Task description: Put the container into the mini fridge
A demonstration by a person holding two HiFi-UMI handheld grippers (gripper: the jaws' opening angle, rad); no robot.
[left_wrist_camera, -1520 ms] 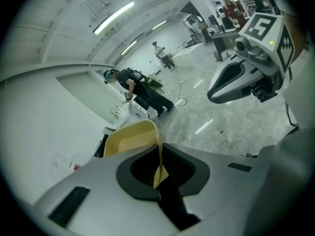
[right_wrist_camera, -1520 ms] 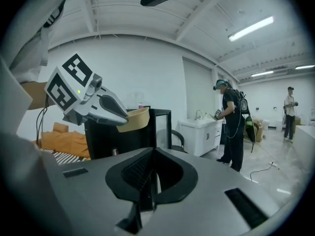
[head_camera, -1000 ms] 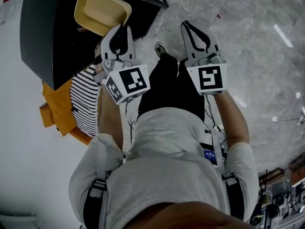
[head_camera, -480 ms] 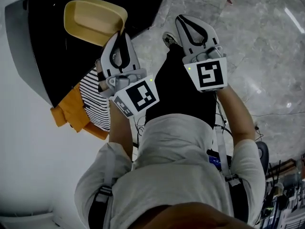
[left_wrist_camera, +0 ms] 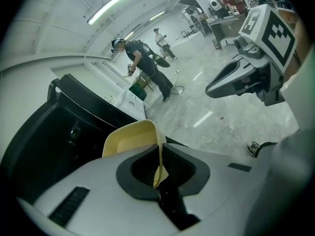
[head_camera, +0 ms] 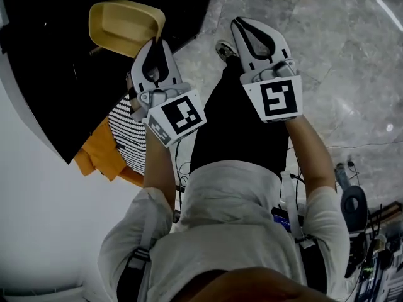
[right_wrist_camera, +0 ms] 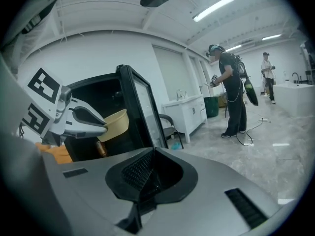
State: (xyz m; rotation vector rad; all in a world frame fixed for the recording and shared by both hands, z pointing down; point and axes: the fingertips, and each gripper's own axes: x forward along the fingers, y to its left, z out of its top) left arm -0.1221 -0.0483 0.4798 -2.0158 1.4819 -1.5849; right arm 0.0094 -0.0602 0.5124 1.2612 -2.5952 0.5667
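Observation:
A yellow plastic container (head_camera: 126, 24) hangs in front of the dark opening of the black mini fridge (head_camera: 56, 87). My left gripper (head_camera: 153, 43) is shut on its near rim. In the left gripper view the thin yellow rim (left_wrist_camera: 158, 156) stands pinched between the jaws, with the bowl (left_wrist_camera: 129, 139) beyond and the fridge's interior (left_wrist_camera: 54, 136) to the left. My right gripper (head_camera: 242, 22) is shut and empty, beside the left one over the floor. The right gripper view shows its closed jaws (right_wrist_camera: 151, 151), the left gripper (right_wrist_camera: 81, 119), the container (right_wrist_camera: 115, 122) and the fridge's open door (right_wrist_camera: 138, 107).
Orange cloth (head_camera: 104, 153) and a striped cloth (head_camera: 129, 137) lie beside the fridge at the left. My shoe (head_camera: 223, 48) rests on the marble floor (head_camera: 352, 55). People (right_wrist_camera: 231, 92) stand farther off near a white cabinet (right_wrist_camera: 184, 112) and a chair (right_wrist_camera: 170, 127). Gear (head_camera: 352, 200) sits at lower right.
Both grippers have sunk, the left one carrying the container down in front of the fridge opening. The dark interior now fills more of the head view's upper left.

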